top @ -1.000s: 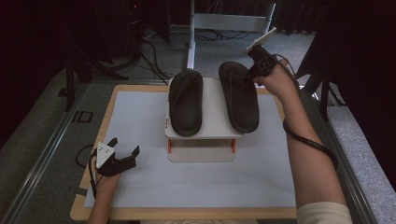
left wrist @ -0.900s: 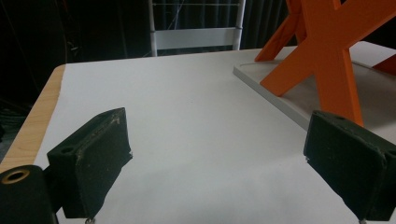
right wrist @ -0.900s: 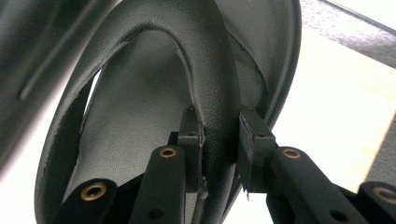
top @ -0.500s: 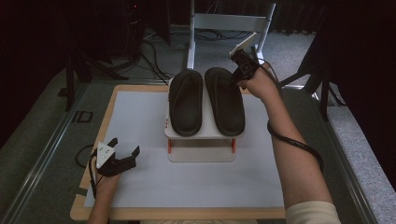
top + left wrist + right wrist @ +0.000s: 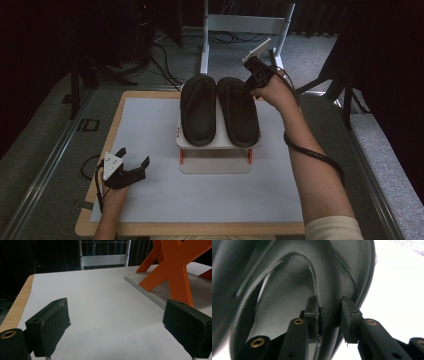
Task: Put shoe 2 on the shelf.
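Observation:
Two dark sandals lie side by side on a small white stand: the left sandal and the right sandal. My right gripper is at the far end of the right sandal. In the right gripper view its jaws stand on either side of the sandal's strap; they have just been opening a little, and the pads still touch the strap. My left gripper rests open on the white mat near the front left, with nothing between its pads.
The white mat covers a wooden-edged table. In the left gripper view, the stand's orange legs rise from its grey base plate. A white frame and cables lie on the floor behind the table.
The right hand has brought the right sandal leftward and down onto the stand, next to the left sandal. The left gripper has stayed put.

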A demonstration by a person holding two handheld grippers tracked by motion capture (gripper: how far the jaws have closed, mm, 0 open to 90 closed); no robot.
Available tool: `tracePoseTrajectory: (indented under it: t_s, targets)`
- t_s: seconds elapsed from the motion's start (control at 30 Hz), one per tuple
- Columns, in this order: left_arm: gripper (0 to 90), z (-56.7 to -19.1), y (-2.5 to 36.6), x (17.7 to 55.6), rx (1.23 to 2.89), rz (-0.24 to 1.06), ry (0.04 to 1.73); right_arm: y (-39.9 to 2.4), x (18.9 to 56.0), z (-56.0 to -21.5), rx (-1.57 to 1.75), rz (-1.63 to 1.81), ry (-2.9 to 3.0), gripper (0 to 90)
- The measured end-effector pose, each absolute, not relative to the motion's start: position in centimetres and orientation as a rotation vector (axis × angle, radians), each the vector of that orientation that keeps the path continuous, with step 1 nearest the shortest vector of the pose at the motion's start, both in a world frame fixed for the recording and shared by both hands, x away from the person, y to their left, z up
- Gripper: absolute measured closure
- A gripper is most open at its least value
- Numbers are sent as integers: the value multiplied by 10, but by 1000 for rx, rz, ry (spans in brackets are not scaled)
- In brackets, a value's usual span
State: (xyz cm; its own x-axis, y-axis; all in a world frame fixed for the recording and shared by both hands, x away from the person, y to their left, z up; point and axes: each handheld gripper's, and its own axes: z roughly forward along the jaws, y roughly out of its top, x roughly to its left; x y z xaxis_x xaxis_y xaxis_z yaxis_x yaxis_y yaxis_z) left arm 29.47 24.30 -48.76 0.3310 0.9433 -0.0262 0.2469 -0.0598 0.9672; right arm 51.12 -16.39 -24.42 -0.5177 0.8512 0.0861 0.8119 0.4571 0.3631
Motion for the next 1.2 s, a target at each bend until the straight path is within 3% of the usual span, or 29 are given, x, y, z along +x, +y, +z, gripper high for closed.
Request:
tracePoseTrajectory:
  t_s: [0.47,0.87,1.2]
  targets:
    - [70,-488,243,295,1548,833,1119,-158,506,-245,1503,593,2628,649]
    - [70,-488,243,295,1550,834,1119,-174,501,-239,1458,707,2601,366]
    - [70,-488,243,295,1549,834,1121,-199,484,-224,1390,806,2559,312]
